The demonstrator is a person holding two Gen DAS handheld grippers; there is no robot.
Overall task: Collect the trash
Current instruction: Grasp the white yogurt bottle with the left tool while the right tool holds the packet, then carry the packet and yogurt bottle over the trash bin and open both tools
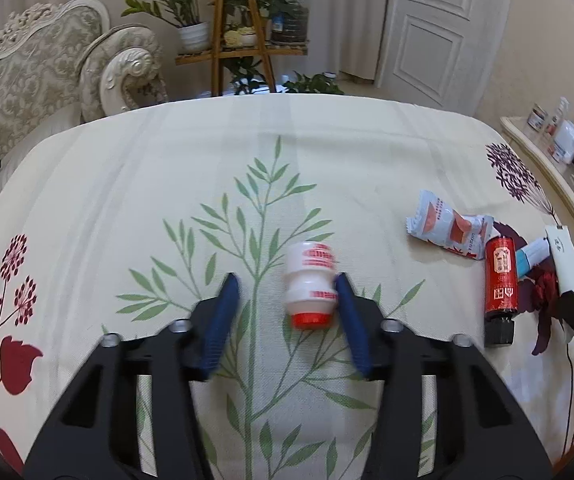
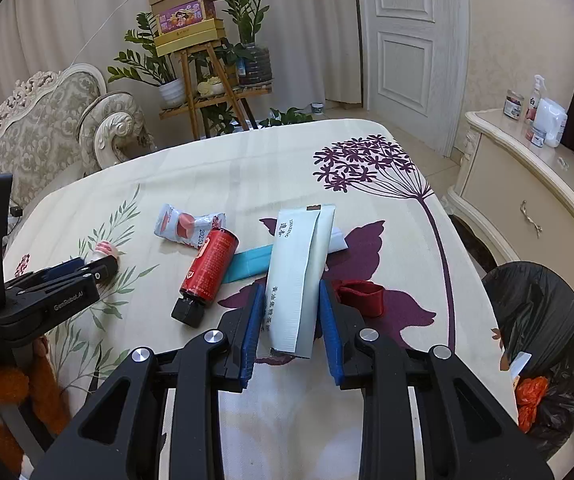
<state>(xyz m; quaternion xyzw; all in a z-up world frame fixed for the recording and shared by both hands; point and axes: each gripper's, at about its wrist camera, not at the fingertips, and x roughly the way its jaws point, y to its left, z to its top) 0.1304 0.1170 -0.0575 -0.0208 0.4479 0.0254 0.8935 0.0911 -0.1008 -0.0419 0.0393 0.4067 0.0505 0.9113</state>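
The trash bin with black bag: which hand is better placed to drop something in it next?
Right. The trash bin stands beside the right gripper, whose fingers bracket the white carton. The left gripper, open around the small white bottle, is farther away.

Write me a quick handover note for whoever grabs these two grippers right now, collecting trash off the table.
Left gripper: open, around the small white bottle with red cap lying on the floral tablecloth; its right finger looks to touch it, not gripped.
Right gripper: open, straddling the long white paper packet, not clamped.
Still on the table: red cylindrical bottle with black cap, white-and-orange snack wrapper, teal tube, crumpled red scrap.
Black-lined bin stands off the table's right edge, with some trash inside.
Left: grip both items, bin them, then clear the rest.
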